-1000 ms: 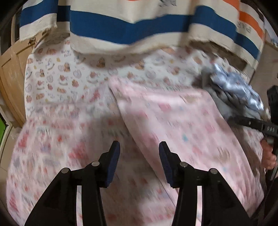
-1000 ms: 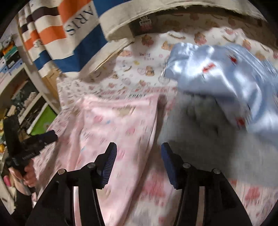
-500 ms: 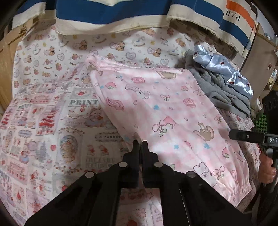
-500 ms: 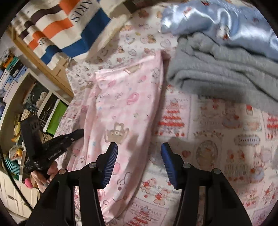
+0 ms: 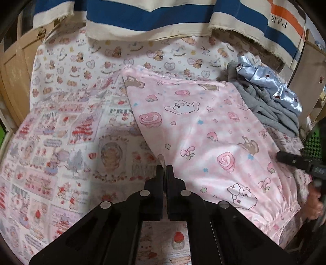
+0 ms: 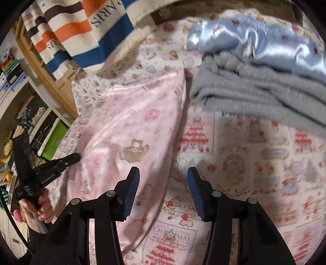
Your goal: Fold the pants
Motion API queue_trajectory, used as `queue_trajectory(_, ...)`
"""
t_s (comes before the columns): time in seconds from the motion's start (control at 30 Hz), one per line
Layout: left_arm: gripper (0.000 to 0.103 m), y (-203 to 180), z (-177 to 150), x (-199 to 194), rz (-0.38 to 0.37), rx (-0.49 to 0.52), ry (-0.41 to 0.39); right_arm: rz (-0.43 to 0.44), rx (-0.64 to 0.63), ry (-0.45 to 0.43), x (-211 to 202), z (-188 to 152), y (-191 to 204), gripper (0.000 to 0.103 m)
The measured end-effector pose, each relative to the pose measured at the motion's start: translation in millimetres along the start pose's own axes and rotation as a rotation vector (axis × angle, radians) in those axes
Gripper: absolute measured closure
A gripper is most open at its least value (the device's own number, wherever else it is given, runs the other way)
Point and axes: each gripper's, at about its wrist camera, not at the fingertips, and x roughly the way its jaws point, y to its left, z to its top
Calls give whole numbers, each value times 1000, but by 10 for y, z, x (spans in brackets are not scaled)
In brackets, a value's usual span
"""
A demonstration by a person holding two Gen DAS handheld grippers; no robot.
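Observation:
The pink cartoon-print pants (image 5: 203, 130) lie flat on the patterned bedsheet (image 5: 61, 155), legs folded together, elastic waistband at the near right. My left gripper (image 5: 165, 173) is shut on the pants' left edge at mid length. It also shows in the right wrist view (image 6: 71, 159) at the pants' (image 6: 130, 130) left edge. My right gripper (image 6: 163, 183) is open and empty, hovering above the pants' right edge and the sheet. In the left wrist view it (image 5: 285, 158) shows at the far right over the pants.
A grey fleece garment (image 6: 254, 89) and a shiny blue satin one (image 6: 264, 44) lie piled right of the pants. A striped blue, orange and cream cloth (image 5: 163, 18) hangs along the back. Wooden shelves (image 6: 40, 114) stand at the left.
My left gripper went from open to shut on the pants' left edge. My right gripper drew back from the piled clothes and stayed open.

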Motion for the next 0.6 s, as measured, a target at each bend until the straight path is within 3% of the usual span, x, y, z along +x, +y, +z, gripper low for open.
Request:
queue_trajectory(0.03, 99, 1, -23, -5, -26, -2, 2, 13, 4, 3, 28, -20, -13, 58)
queue_trajectory(0.1, 65, -5, -85, -17, -138, -11, 13, 18, -17, -29, 24, -42, -9, 59)
queue_trajectory(0.13, 63, -17, -118, -29, -188, -15, 12, 15, -28, -36, 30, -40, 1, 62)
queue_trajectory(0.27, 65, -157, -202, -56, -173, 4, -4, 14, -56, -48, 104, -41, 76, 68)
queue_trajectory(0.3, 68, -195, -219, -60, -159, 15, -14, 34, -71, -40, 123, -61, 113, 76)
queue_trajectory(0.33, 73, -227, -229, -61, -139, 26, -23, 45, -77, -33, 144, -83, 150, 82)
queue_trajectory(0.37, 90, -263, -243, -56, -116, 38, -31, 20, -89, -50, 142, -117, 188, 85)
queue_trajectory(0.4, 101, -279, -254, -46, -108, 44, -33, -7, -106, -57, 146, -138, 218, 94)
queue_trajectory(0.43, 101, -289, -266, -48, -101, 45, -41, -35, -121, -61, 155, -148, 244, 99)
queue_trajectory(0.6, 101, -266, -267, -210, -46, 72, -93, -85, -80, -93, 32, -164, 176, 101)
